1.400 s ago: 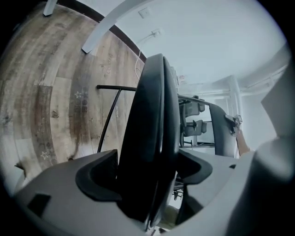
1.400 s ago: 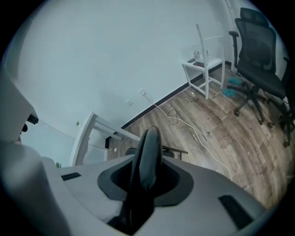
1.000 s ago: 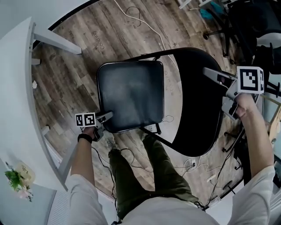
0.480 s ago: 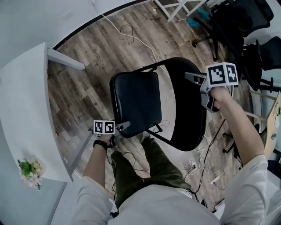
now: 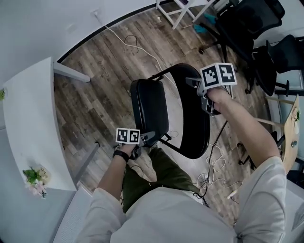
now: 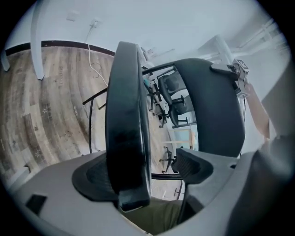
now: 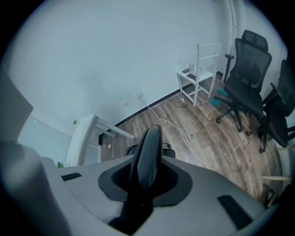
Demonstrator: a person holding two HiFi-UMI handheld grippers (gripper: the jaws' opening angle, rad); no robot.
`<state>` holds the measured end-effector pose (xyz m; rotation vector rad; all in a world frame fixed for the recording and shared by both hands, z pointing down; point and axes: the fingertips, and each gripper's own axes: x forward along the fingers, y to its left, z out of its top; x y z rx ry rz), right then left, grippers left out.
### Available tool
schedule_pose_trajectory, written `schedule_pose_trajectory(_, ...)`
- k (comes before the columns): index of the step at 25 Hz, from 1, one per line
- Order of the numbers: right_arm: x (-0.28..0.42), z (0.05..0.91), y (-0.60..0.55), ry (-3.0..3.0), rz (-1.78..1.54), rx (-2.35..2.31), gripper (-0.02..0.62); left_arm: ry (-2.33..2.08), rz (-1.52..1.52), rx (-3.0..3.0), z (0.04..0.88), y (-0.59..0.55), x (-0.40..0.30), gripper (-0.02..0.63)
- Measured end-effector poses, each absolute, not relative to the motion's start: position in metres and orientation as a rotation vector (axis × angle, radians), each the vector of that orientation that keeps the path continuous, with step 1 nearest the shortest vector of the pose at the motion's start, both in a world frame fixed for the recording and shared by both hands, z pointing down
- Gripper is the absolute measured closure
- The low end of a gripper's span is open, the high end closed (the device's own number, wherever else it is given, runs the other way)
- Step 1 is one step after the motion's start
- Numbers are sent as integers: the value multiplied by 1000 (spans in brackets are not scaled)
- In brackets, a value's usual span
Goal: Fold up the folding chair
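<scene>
The black folding chair stands on the wood floor with its seat (image 5: pixel 149 111) tipped steeply up toward the backrest (image 5: pixel 192 118). My left gripper (image 5: pixel 148 137) is at the seat's front edge. In the left gripper view the seat edge (image 6: pixel 126 138) stands between the jaws of the left gripper (image 6: pixel 147 177). It rests against the left pad, and the right pad (image 6: pixel 193 166) is clear of it. These jaws have just been opening. My right gripper (image 5: pixel 195 83) is shut on the top of the backrest (image 7: pixel 147 152), which sits pinched in the right gripper (image 7: pixel 145 182).
A white table (image 5: pixel 28 118) stands at the left, with a small plant (image 5: pixel 34 179) on a surface by its near end. Black office chairs (image 5: pixel 249 28) and a white stand (image 5: pixel 183 7) are at the back right. Cables (image 5: pixel 137 42) trail over the floor. The person's leg (image 5: pixel 164 173) is just behind the chair.
The seat has swung up from nearly flat to steeply tilted, close to the backrest. My left gripper rose with its front edge. My right gripper moved up and left with the backrest.
</scene>
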<state>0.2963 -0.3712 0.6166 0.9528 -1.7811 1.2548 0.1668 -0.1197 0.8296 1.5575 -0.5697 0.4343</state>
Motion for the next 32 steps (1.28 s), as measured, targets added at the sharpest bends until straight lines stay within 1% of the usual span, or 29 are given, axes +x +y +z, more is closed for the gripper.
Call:
schedule_pose_trajectory(9,312,597,-371,-1744,1232,981,509,-450,538,1650,786,-123,259,199)
schedule_pose_trajectory(19,336,589,-374,-1714,1237,992,503,-258,694,1769,766,-125,349,199)
schedule_pose_trajectory(24,353,589,-378,-1712,1240,990,500,-120,768,1837,762,-123,379,199)
schedule_pose_trajectory(32,373,591,-383,-1716,1245,990,500,131,1000,1985,768,-114,398,199)
